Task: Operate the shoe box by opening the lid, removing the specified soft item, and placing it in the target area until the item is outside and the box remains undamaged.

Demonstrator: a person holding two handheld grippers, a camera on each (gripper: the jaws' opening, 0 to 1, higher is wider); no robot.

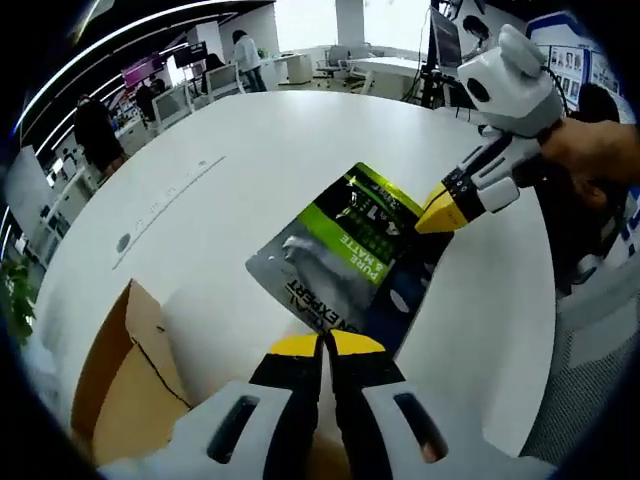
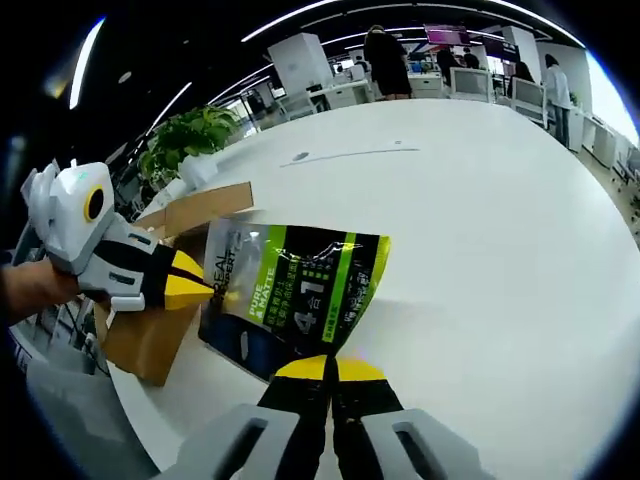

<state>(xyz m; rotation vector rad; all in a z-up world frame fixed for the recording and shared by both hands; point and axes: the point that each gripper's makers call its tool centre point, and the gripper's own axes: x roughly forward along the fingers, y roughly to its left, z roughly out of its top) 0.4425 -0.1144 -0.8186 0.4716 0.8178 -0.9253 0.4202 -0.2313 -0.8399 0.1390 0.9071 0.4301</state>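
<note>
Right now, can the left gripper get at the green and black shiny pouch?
Probably yes. The left gripper already sits shut at one edge of the green and black shiny pouch, nothing between them, while the right gripper holds the opposite edge.

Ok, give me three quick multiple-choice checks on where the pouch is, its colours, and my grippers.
1. Where is the pouch?
A. inside the box
B. held over the white table
C. on the floor

2. What colour is the pouch's bright band?
A. red
B. green
C. orange

3. What is the right gripper doing?
A. shut on the pouch's edge
B. wide open
C. holding the cardboard box

Answers: B, it hangs outside the box between both grippers; B, a green band on dark film; A, its yellow tips meet on the edge.
</note>
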